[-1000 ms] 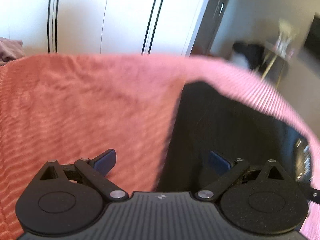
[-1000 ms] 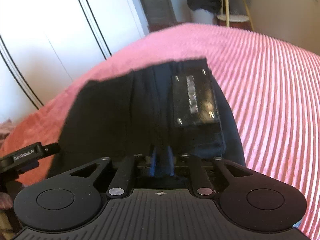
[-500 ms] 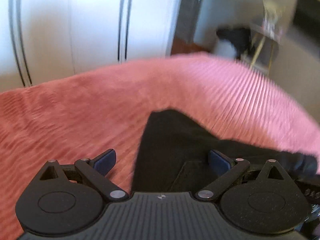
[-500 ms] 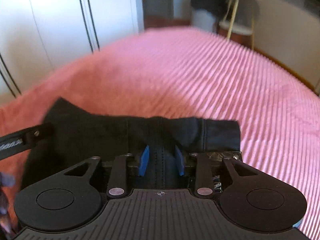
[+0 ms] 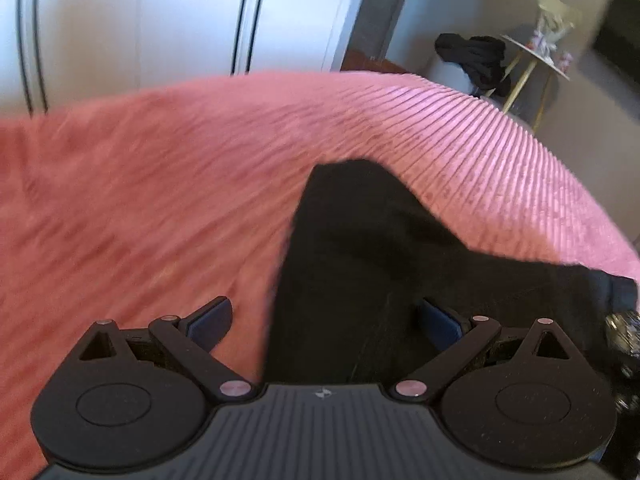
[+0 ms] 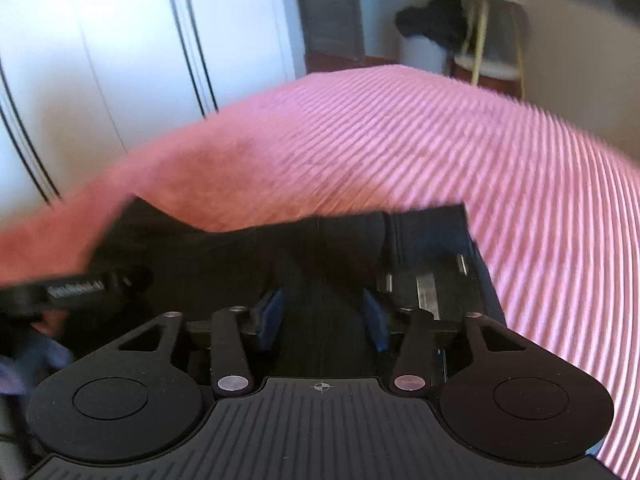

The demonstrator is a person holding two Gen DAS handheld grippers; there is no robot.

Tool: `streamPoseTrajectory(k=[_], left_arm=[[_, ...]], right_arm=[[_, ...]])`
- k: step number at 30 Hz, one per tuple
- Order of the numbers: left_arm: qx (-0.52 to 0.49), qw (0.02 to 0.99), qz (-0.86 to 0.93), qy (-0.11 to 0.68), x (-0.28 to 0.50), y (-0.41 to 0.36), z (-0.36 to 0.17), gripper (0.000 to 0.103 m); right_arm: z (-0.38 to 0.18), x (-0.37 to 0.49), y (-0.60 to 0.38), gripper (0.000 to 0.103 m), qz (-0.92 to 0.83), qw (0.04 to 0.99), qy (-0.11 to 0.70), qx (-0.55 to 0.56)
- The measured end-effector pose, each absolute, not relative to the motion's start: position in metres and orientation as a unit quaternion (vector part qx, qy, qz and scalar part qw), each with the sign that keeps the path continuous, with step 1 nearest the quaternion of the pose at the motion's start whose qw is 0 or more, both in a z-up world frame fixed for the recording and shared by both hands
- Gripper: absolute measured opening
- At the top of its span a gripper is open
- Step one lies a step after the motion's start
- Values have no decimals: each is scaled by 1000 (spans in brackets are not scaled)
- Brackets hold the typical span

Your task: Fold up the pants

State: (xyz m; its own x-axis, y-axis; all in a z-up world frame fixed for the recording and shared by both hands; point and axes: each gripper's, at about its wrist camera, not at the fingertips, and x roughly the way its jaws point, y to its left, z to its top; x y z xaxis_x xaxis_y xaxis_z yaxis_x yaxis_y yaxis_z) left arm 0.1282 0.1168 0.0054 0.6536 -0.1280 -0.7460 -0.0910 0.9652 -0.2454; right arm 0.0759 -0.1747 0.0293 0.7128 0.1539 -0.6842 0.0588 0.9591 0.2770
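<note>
The black pants [image 5: 360, 248] lie folded on the pink ribbed bedspread [image 5: 160, 184]. My left gripper [image 5: 324, 320] is open, its blue pads wide apart, with the pants' left edge lying between them. In the right wrist view the pants [image 6: 240, 256] spread across the near bed. My right gripper [image 6: 324, 316] has its pads partly apart with black cloth between them; a grip is not clear. A waistband label patch [image 6: 436, 284] shows just right of it. The left gripper's body [image 6: 76, 284] shows at the left edge.
White wardrobe doors [image 5: 160, 20] stand behind the bed. A small round side table [image 5: 536, 56] and a dark pile of clothes [image 5: 476, 60] on a white bin stand at the far right past the bed's edge.
My right gripper's pads have spread apart from the shut hold they had on the pants. The pants have come down from a raised spread to a low fold. The left gripper stayed open.
</note>
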Motion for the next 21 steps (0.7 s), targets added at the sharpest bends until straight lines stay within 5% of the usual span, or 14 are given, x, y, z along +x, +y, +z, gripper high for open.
streamPoseTrajectory(k=[2, 9, 21], left_arm=[[-148, 896, -1, 419, 98, 123, 12, 99], [-300, 844, 2, 444, 5, 129, 17, 99], [-420, 811, -52, 405, -26, 142, 20, 99]], right_arm=[[27, 34, -196, 66, 44, 898, 362, 245], [8, -41, -232, 47, 15, 854, 336, 398], [-30, -14, -257, 55, -23, 766, 314, 560]])
